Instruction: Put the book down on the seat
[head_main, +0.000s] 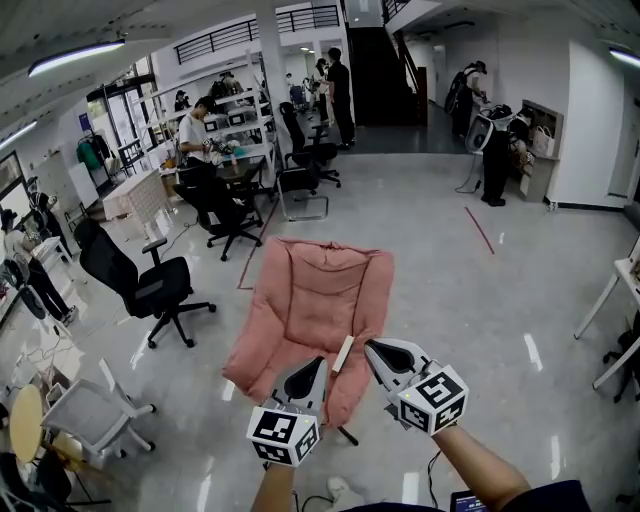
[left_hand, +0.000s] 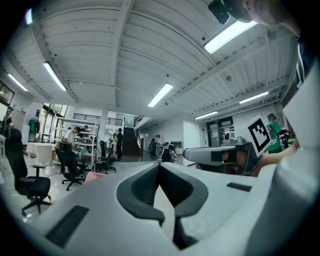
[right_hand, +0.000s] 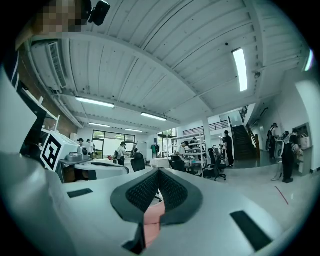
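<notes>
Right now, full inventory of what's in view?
seat: 1, pink, on the floor just ahead
book: 1, pale, on the seat's near part, between the two gripper tips
office chairs: at least three, black, left and back
chair: 1, light grey, lower left
people: several, at the far benches and walls
staircase: 1, dark, far back
floor line: 1, red, right of the seat
left hand-held gripper: 1, grey-white, jaws shut, empty
right hand-held gripper: 1, grey-white, jaws shut, empty
</notes>
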